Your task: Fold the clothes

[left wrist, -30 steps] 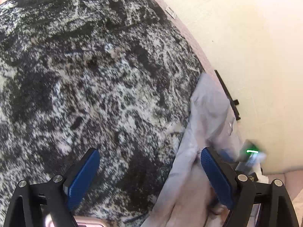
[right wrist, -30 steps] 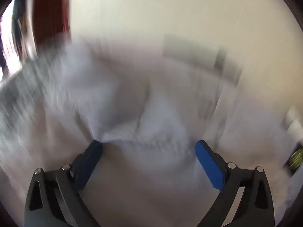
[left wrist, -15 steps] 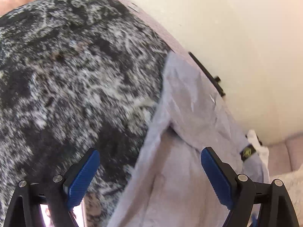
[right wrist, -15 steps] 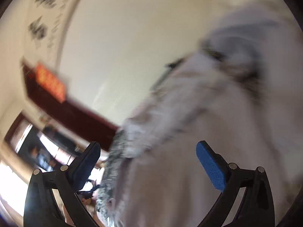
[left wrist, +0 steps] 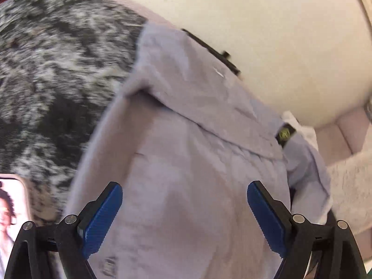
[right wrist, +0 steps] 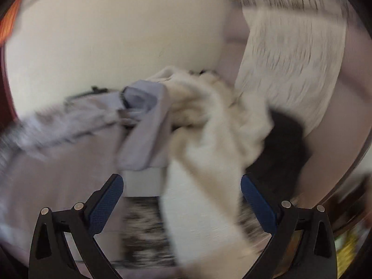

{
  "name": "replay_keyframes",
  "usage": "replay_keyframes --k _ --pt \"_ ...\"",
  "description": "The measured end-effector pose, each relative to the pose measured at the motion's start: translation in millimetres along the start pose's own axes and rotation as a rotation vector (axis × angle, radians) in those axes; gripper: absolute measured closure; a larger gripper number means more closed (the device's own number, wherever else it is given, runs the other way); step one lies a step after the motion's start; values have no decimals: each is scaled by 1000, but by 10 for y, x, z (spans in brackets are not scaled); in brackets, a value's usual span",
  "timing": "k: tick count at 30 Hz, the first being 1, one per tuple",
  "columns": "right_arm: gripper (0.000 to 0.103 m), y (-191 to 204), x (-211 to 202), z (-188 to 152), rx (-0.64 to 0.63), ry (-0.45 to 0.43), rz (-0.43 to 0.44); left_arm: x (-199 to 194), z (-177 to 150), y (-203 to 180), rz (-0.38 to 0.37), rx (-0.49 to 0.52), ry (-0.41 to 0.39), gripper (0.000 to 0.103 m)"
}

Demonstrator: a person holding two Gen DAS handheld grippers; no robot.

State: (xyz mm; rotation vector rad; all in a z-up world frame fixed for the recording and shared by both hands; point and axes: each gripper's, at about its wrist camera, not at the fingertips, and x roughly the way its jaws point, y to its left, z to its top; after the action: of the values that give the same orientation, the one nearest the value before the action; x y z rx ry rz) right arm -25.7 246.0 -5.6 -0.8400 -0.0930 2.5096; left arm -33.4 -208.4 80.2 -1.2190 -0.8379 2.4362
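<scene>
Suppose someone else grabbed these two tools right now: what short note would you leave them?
Left gripper: open, holding nothing, over the lilac shirt.
Right gripper: open, holding nothing, facing the cream fleece garment; that view is blurred.
The shirt lies spread on the black-and-white blanket, collar toward the wall, its sleeve draped beside the fleece. A phone lies at the blanket's edge.
Done: no neat fold visible.
Left: fold the shirt, then the fleece.

phone (left wrist: pixel 12 211) lower left on mottled blanket (left wrist: pixel 58 74) | cream wall (left wrist: pixel 267 34) behind
</scene>
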Motion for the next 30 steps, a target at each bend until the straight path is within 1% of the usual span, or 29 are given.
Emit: replay_keyframes --k 2,3,5,7,9,10,14,16,17,18,19,20,21,25,27,28,30 --pt "0 118 141 -124 -145 -17 -82 35 -13 -118 -7 46 4 12" --pt "1 255 257 -208 -228 -17 -80 39 -14 -142 -6 58 5 12" --pt "2 428 439 -363 -346 -2 -37 53 -10 -156 -6 69 7 12" --pt "3 604 631 -520 -465 17 5 88 6 -125 -18 59 21 12" --pt "4 794 901 -678 -587 59 30 107 23 -82 -22 44 26 12" --pt "4 822 1012 -727 -636 72 40 115 36 -57 -20 36 25 12" --pt "4 1023 1565 -903 -850 125 1 167 53 11 -19 8 32 12" --pt "5 1187 1955 -1010 -968 129 -61 214 47 10 -11 11 42 12" --pt "8 1242 2085 -1012 -987 121 -73 235 42 12 -3 15 45 12" --pt "30 1271 2196 -991 -986 114 -76 260 37 17 6 18 50 12" --pt "83 1206 2235 -891 -907 109 -43 289 35 25 13 18 58 12" --pt "95 1141 2275 -791 -829 105 -11 305 31 36 15 16 65 12" --pt "97 1076 2314 -692 -750 101 21 319 27 47 17 14 71 12" --pt "97 787 2451 -271 -432 78 144 315 46 65 9 13 75 12" --pt "97 397 2334 154 -247 19 174 322 65 62 6 12 76 12" --pt "97 183 2309 305 -134 -4 197 334 66 55 6 13 79 12" --pt "95 -399 2495 94 235 -21 320 360 67 41 6 14 86 12"
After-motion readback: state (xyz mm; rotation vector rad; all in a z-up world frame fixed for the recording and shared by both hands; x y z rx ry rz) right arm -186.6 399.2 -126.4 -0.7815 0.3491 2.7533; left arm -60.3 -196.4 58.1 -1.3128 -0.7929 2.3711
